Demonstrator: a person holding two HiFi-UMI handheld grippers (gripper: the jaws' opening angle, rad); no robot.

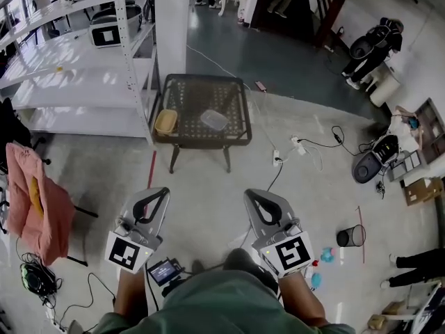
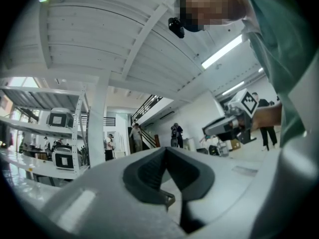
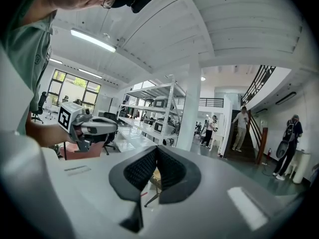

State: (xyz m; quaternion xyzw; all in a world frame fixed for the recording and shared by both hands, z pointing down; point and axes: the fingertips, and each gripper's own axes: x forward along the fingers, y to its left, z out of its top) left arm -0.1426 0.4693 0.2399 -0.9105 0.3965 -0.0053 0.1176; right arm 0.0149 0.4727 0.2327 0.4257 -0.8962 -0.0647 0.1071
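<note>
Held left hand-held gripper [image 1: 157, 192] and right hand-held gripper [image 1: 254, 195] closed on nothing, well apart from clear container [image 1: 214, 120] on table [image 1: 203, 80] at 12 o'clock; likely risked tripping on floor cable [image 1: 277, 161] at 1 o'clock.

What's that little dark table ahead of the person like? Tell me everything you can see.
The table is small and square, with a dark frame, a see-through patterned top and curved dark legs. It stands on the pale floor beside white shelving. A tan bowl sits at its left edge, a clear container near the middle.
</note>
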